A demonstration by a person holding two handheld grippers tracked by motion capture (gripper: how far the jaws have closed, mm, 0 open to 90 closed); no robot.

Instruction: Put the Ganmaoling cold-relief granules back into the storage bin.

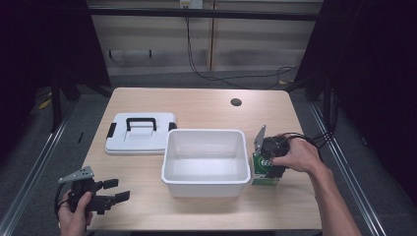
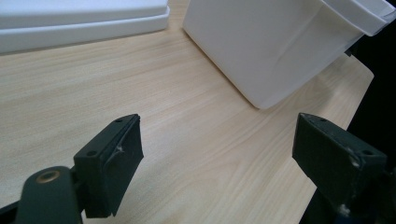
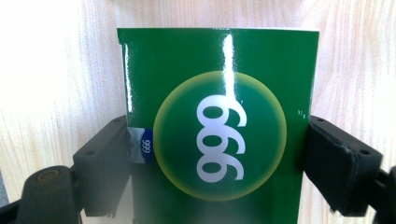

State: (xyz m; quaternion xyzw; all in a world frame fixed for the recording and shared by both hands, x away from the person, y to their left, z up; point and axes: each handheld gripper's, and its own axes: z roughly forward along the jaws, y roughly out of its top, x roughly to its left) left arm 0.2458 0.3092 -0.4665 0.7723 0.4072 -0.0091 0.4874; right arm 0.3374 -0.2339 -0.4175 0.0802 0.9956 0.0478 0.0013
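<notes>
A green box printed with white "999" digits stands on the table just right of the white bin. My right gripper comes down over it from above, held by a hand. In the right gripper view the green box sits between the two spread jaws of the right gripper, with a jaw close against each side. My left gripper rests low at the table's front left, open, with nothing between its jaws. The left gripper points toward the bin's near corner.
The white bin is empty and sits mid-table. Its lid, white with a black handle and clips, lies flat to the bin's left; the lid edge shows at upper left. A round cable hole is at the back.
</notes>
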